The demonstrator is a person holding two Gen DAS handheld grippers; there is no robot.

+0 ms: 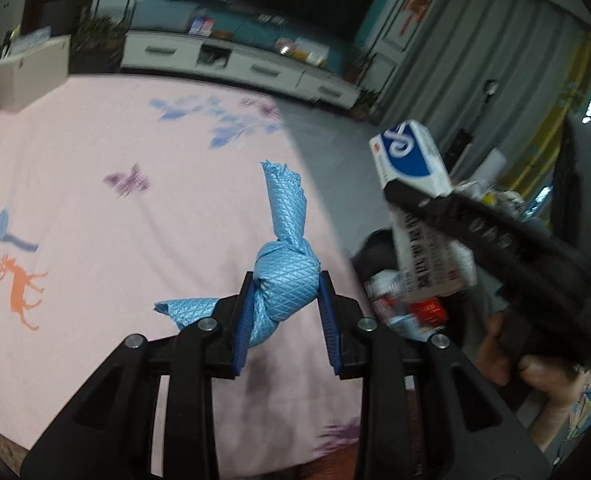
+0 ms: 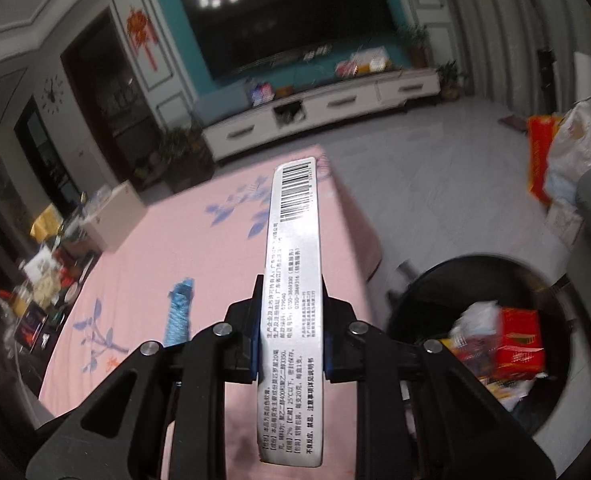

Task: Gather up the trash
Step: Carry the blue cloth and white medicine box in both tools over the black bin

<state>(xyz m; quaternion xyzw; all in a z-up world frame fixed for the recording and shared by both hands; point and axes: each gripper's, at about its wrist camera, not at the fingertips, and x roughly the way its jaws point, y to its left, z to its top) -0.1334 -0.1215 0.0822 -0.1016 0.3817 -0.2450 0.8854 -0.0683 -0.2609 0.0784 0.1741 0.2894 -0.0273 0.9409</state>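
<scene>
both jaws were closed on something: the left gripper [image 1: 285, 312] squeezed a knotted blue cloth [image 1: 285, 276] above the pink bench [image 1: 115, 240], the right gripper [image 2: 291, 328] clamped a long white box [image 2: 293, 280] beside the dark trash bin [image 2: 423, 292].

Open mouth of the trash bin [image 2: 423, 280] beside the pink-clothed table [image 2: 175, 248], bare floor [image 2: 435, 192] beyond.
</scene>
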